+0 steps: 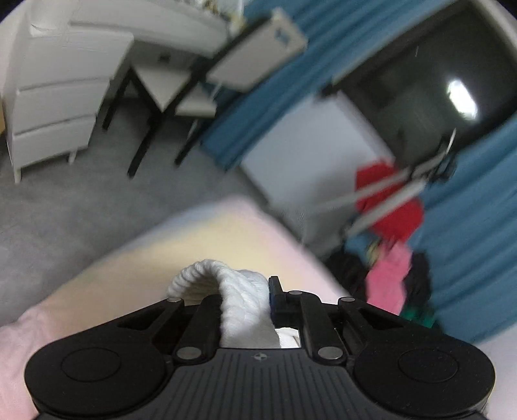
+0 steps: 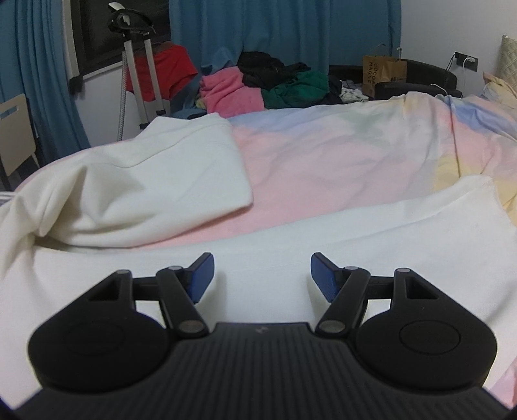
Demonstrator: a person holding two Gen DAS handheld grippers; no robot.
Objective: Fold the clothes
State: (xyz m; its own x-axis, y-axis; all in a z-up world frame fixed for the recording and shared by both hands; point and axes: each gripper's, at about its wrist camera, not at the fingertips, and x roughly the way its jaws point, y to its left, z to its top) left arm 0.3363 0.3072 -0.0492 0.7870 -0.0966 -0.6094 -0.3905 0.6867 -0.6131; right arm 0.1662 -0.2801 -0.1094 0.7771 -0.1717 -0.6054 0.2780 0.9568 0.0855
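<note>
The left gripper [image 1: 245, 300] is clenched on a ribbed white fold of the white garment [image 1: 226, 290], which is bunched between its jaws and lifted above the bed [image 1: 129, 258]. That view is tilted and blurred; the corner of the bed is seen below the gripper, with grey floor [image 1: 64, 200] beyond it.

The right gripper [image 2: 261, 274] is held with its jaws released and spread wide, the blue pads [image 2: 202, 274] well apart, nothing between them. It hovers over a flat spread of the same white garment [image 2: 258, 232] along the near edge of the bed [image 2: 323, 155]. Whether the pads touch the cloth cannot be told. A second part of the garment is folded over and rumpled toward the left side of the bed, with pink pastel bedding showing between the two parts.

Beyond the far edge of the bed a pile of clothes [image 2: 258, 84] in pink, black and green is seen, with a red item [image 2: 168, 71] behind a metal stand [image 2: 142, 74]. Blue curtains [image 2: 258, 29] hang behind, and a brown paper bag [image 2: 381, 74] stands toward the far right corner.
</note>
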